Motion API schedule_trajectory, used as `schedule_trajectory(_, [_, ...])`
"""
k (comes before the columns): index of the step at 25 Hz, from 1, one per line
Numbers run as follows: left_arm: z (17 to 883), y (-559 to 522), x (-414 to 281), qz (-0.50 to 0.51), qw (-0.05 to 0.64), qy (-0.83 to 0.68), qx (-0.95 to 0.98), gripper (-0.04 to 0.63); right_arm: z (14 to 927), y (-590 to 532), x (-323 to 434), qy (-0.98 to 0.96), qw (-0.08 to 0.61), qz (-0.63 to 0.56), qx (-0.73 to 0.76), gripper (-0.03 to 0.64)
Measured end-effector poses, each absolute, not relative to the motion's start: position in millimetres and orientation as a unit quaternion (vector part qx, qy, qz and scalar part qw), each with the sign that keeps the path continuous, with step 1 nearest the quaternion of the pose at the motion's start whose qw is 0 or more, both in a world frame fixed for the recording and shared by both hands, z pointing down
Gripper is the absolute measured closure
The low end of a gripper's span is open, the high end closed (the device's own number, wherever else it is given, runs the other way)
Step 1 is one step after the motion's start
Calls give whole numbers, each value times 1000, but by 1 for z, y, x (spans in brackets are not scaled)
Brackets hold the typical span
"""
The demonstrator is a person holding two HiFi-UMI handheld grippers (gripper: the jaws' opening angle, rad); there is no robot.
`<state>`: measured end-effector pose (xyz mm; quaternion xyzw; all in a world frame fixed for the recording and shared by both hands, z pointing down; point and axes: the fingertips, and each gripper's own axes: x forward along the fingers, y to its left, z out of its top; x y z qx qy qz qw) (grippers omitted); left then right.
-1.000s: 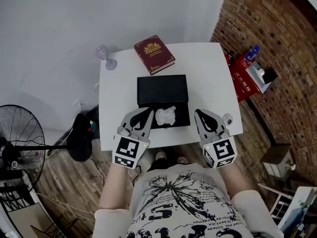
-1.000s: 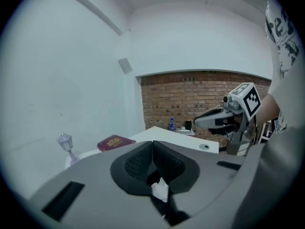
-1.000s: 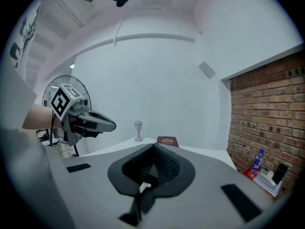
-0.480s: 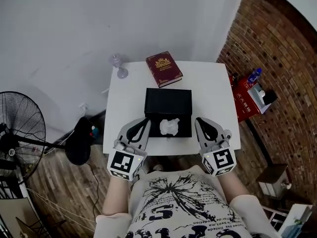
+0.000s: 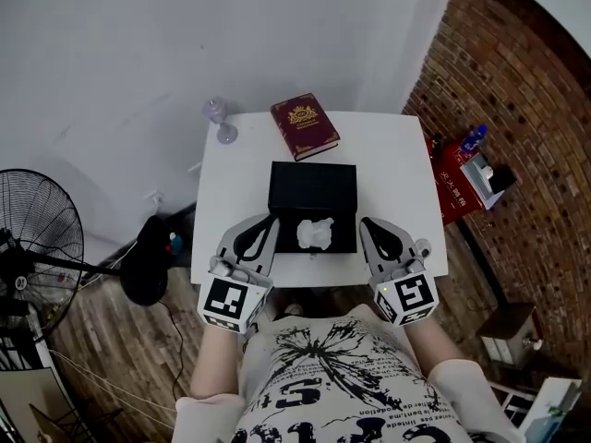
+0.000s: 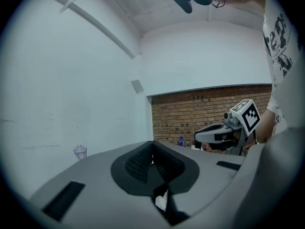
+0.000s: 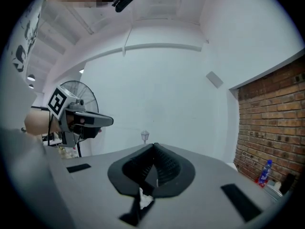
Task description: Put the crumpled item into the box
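— Where's the wad?
— The white wad lies in the near half of the black box, mid-desk.
— And the 2 claws?
— The left claw is closed tight with nothing in it. The right claw is the same, jaws together and empty. They sit at the desk's near edge, 1 on each side of the box, apart from the wad.
— Anything else?
— A red book behind the box, and a glass at the far left corner.
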<state>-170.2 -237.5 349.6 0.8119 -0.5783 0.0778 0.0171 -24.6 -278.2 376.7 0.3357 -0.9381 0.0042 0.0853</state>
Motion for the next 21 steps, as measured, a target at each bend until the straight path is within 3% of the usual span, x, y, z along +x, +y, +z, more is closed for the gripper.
schedule_trajectory(21, [361,-238,-163,95,31,-563,821,581,383,-284,-32,-934,86,28,347,604])
